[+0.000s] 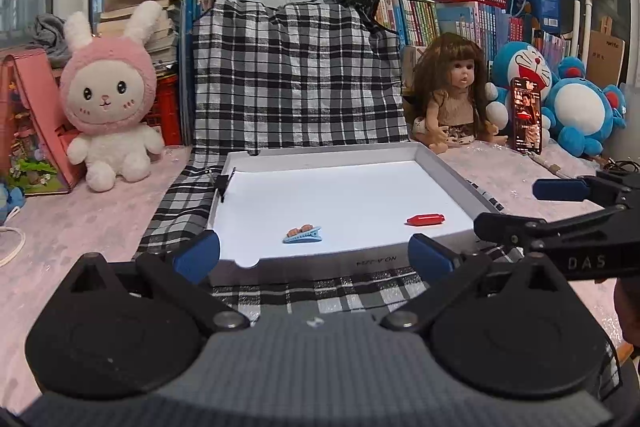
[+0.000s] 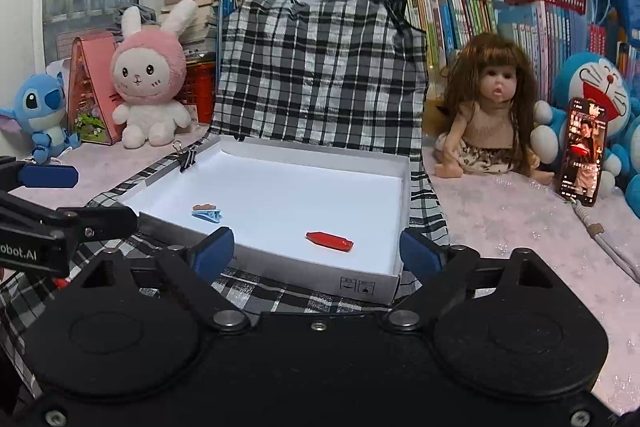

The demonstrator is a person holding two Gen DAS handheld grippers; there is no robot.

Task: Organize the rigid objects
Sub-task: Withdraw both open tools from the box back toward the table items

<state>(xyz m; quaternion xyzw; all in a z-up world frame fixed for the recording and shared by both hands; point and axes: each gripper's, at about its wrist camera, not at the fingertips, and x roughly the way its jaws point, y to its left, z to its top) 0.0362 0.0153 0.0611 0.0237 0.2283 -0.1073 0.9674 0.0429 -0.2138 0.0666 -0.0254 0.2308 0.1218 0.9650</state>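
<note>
Left wrist view: both claws, left claw [image 1: 316, 254] and right claw [image 2: 317, 251], gape empty before the white box [image 1: 442, 167] holding two clips.

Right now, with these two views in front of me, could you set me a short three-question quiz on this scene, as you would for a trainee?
1. True or false: the small red capsule-shaped piece lies inside the shallow white cardboard box lid.
2. Which item lies nearer the black binder clip: A, the red piece; B, the light blue plastic hair clip?
3. Fill in: the left tool and the right tool are both ____, holding nothing.

Key: 1 true. 2 B. 3 open.
</note>
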